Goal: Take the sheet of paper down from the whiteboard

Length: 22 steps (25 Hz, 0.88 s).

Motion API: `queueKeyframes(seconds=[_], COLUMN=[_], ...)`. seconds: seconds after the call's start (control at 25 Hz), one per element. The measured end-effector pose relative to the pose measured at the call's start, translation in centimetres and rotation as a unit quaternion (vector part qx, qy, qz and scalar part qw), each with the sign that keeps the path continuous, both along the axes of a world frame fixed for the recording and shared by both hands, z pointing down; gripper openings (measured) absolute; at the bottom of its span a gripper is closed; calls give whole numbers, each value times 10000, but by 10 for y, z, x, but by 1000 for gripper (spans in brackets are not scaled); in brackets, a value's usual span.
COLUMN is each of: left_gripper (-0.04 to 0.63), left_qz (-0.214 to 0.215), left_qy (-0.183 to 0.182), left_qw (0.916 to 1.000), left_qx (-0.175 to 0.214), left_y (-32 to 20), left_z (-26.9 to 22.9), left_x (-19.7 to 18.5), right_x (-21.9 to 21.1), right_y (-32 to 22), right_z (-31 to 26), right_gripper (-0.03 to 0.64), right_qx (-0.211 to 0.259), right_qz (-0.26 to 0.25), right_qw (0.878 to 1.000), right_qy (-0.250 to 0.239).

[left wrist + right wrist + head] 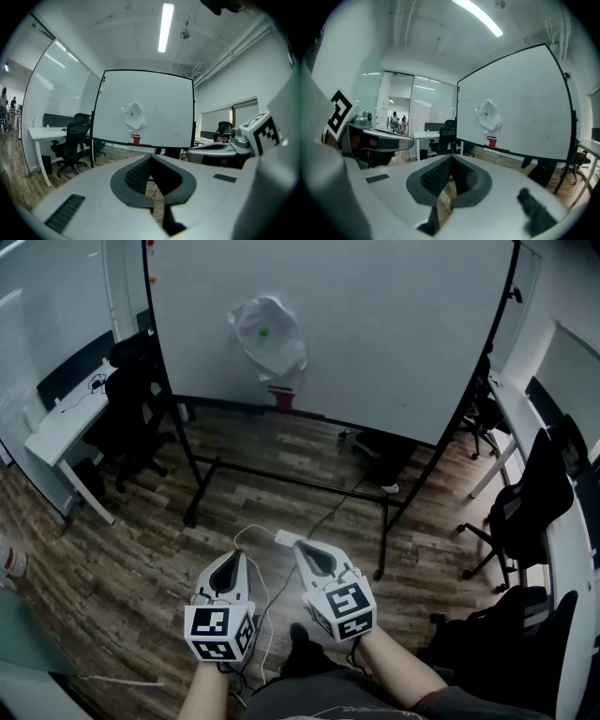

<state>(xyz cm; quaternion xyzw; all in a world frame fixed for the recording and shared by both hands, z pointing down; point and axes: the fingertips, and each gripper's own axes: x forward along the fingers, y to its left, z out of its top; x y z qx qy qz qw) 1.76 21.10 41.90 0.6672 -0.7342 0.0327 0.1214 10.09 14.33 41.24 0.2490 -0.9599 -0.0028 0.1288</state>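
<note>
A crumpled white sheet of paper (pixel 269 334) hangs on the whiteboard (pixel 375 324), pinned by a small green magnet (pixel 264 332). The sheet also shows in the left gripper view (pixel 133 116) and the right gripper view (pixel 489 116). My left gripper (pixel 232 557) and right gripper (pixel 302 548) hover side by side low in the head view, far short of the board. Both are shut with nothing between their jaws. In its own view the left gripper (pixel 151 157) points toward the board, as does the right gripper (pixel 451 158).
A red eraser (pixel 284 397) sits on the board's tray below the sheet. The board's black frame (pixel 281 479) stands on a wood floor with a white cable and power strip (pixel 287 539). A white desk (pixel 66 427) and black chair (pixel 131 413) stand left; chairs (pixel 530 512) right.
</note>
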Motion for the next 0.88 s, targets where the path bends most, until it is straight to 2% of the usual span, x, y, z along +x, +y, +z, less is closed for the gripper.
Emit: queueKeyframes(seconds=[0.56, 0.88], left_gripper=[14, 14], left_qz=[-124, -145], left_qy=[9, 93], left_qw=[9999, 9999], left_qx=[23, -17], left_y=[13, 20], left_z=[-3, 6], left_x=[-13, -21], right_x=[-16, -3], right_y=[20, 17], right_z=[12, 19], right_gripper=[21, 23], right_qx=[-122, -113], right_qz=[-249, 70], right_qw=[9996, 9998], right_qy=[-88, -144])
